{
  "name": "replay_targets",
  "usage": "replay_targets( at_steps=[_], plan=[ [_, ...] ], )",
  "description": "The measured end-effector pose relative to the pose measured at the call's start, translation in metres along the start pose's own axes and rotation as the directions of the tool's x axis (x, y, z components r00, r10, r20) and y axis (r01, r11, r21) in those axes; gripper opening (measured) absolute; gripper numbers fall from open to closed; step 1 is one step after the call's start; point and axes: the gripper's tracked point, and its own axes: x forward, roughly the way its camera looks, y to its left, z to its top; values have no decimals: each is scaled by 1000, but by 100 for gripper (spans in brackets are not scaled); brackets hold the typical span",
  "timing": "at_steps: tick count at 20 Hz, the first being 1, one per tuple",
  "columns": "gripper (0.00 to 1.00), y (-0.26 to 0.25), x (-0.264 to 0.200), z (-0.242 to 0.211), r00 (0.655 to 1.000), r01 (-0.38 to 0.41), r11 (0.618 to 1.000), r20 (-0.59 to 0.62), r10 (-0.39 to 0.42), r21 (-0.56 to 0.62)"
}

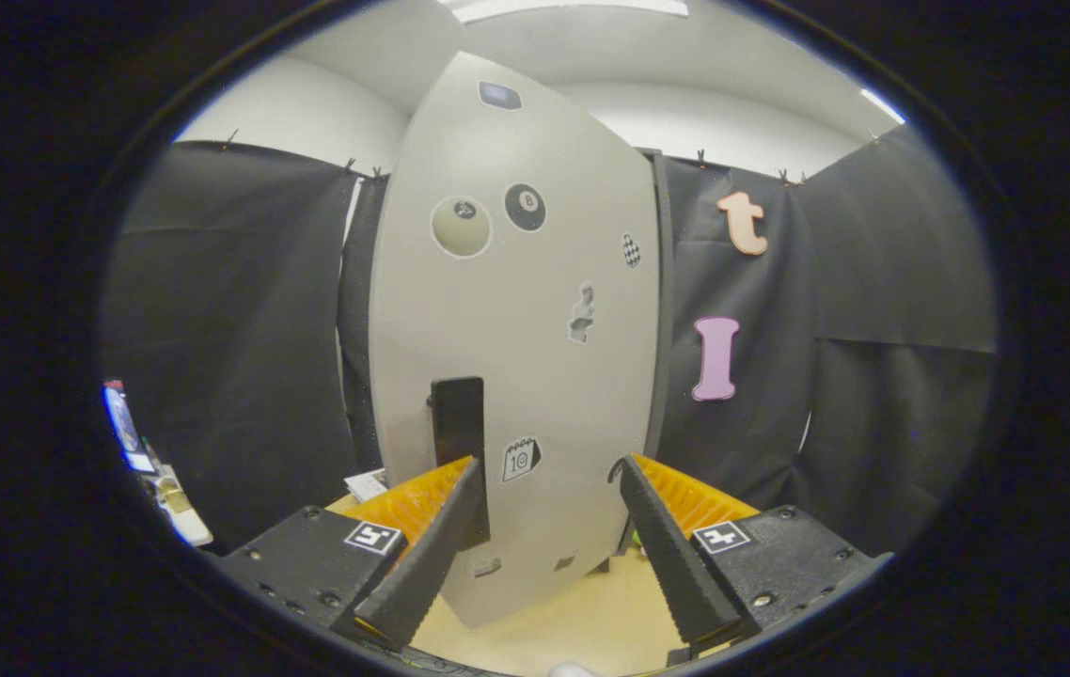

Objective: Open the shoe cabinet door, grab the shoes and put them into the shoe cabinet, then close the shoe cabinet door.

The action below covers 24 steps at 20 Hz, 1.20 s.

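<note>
The gripper [549,489] hangs with fingers spread apart before the closed shoe cabinet door [516,329]; its dark handle [457,423] sits just beyond the left finger.

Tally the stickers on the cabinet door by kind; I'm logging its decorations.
On the shoe cabinet door, ahead of the open gripper:
Billiard-ball stickers: 2 (pale ball, black ball)
Other small stickers: 4
Dark handle: 1, not a sticker
Total stickers clearly seen: 6

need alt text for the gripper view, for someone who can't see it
The open gripper faces a tall pale shoe cabinet door dotted with stickers, its left finger beside the door's dark handle. Black cloth hangs behind, above a light floor.
</note>
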Motion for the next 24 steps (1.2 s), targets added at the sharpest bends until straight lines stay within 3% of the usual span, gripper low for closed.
replay_targets(
  at_steps=[12,24],
  plan=[
    [98,47,-12,2,1000,-21,1000,-13,21,14],
    [98,27,-65,61,994,98,995,50,-99,30]
  ],
)
